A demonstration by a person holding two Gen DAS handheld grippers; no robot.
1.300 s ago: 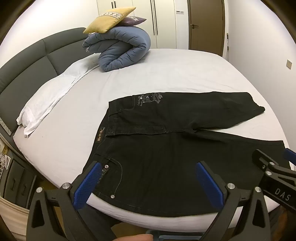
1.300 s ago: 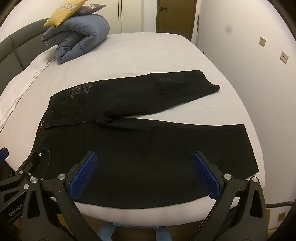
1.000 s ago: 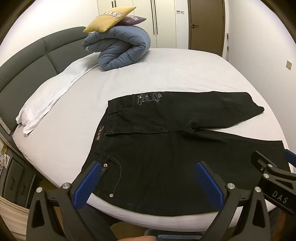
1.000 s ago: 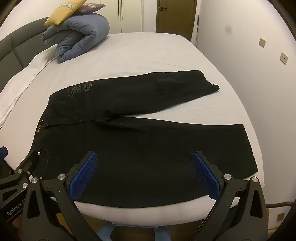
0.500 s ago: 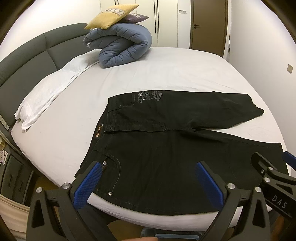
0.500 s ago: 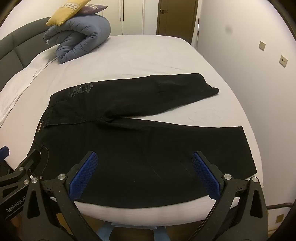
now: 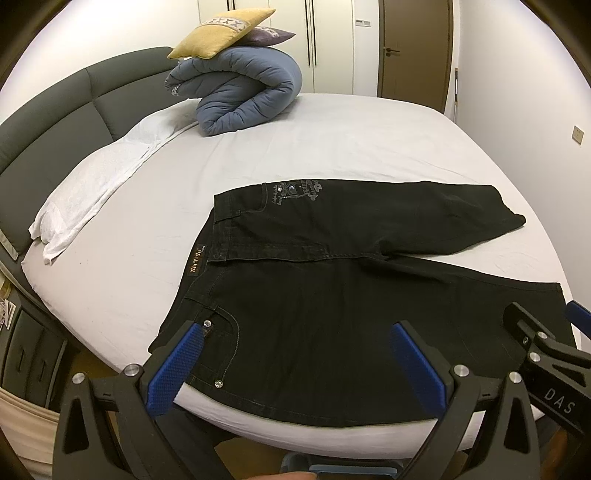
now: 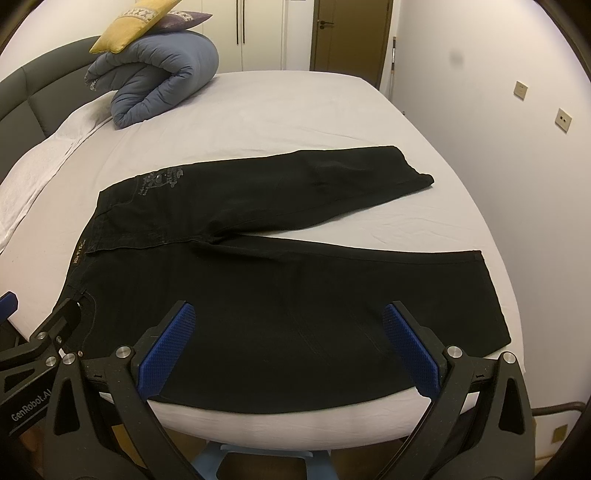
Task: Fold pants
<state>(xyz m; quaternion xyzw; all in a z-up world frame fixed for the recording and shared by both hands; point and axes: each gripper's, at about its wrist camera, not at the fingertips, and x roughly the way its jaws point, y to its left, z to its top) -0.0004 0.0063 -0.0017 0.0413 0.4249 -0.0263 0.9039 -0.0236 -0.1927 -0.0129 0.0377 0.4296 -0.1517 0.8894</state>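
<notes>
Black pants [image 7: 332,288] lie flat on the white bed [image 7: 332,147], waist to the left, both legs spread to the right; they also show in the right wrist view [image 8: 277,266]. The far leg carries a grey print near the waist. My left gripper [image 7: 295,336] is open and empty, above the near front edge of the pants by the waist pocket. My right gripper [image 8: 288,314] is open and empty, above the near leg. Each gripper shows at the edge of the other's view.
A rolled blue duvet [image 7: 240,96] with a yellow cushion [image 7: 221,33] on top sits at the far left of the bed. A white pillow [image 7: 96,177] lies along the dark headboard [image 7: 55,118]. A wall [image 8: 517,129] stands close on the right.
Both grippers have lowered and drawn back slightly, so the bed looks flatter and the pants sit a little lower in view. Pants have not moved; both grippers stay open.
</notes>
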